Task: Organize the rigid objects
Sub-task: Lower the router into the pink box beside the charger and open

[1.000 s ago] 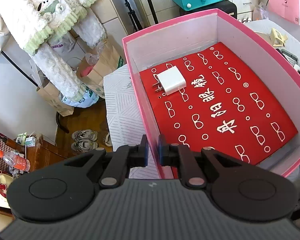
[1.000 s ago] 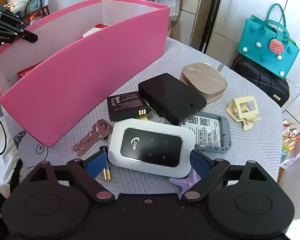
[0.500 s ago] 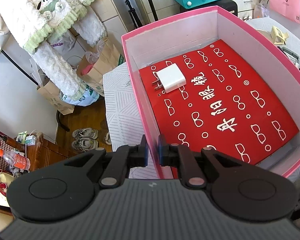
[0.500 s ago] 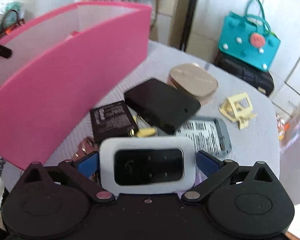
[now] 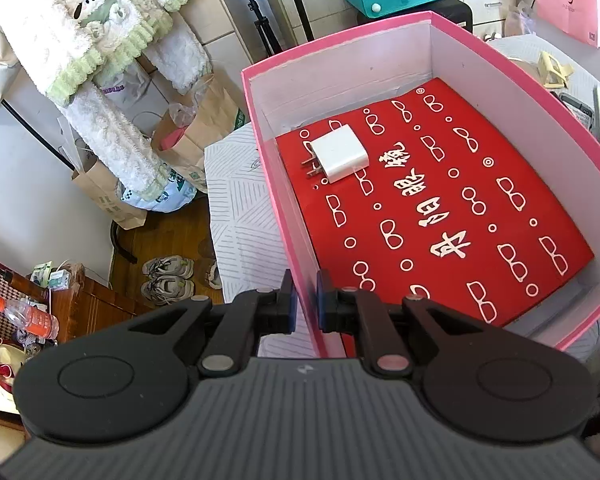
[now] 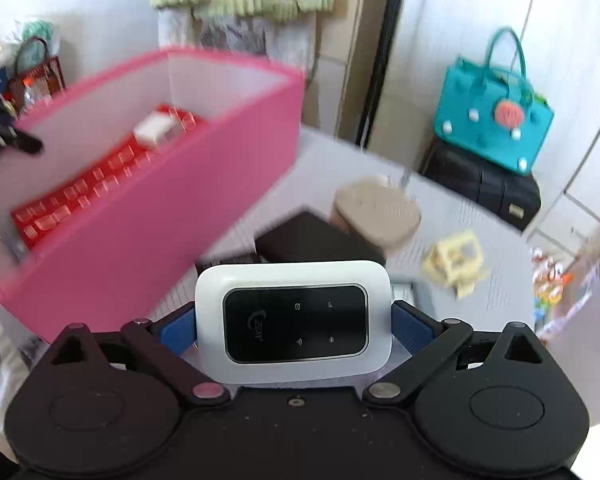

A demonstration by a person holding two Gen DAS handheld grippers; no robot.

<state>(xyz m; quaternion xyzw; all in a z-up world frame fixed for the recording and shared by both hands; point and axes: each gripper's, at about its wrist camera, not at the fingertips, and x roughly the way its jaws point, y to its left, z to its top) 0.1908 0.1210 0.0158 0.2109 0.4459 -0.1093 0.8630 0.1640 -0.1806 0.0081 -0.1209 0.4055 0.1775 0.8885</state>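
While the left gripper clamps the thin near wall of the pink box, its jaws nearly together with the cardboard edge pinched between the blue pads, the right gripper holds a white pocket router across its width, jaws spread wide and closing, with the blue pads pressed on its two short ends. That router is a smooth, glossy rounded rectangle with a black display panel bearing small icons; it sits just in front of the gripper body, raised clear of the desk, with the pink box up and to the left of it. This box is rectangular, pink outside and matt white inside, and its floor carries a red sheet printed with white spectacle outlines and characters. A white cube-shaped plug adapter with two metal prongs lies on the sheet near the far left corner. On the desk, covered by a pale line-patterned cloth, lie a black rectangular block, a beige rounded case touching it, and a pale yellow plastic stand apart to the right; all are blurred. Behind stand a teal handbag on a black case, white cabinet doors, hanging fluffy towels, paper bags and shoes on a wooden floor.
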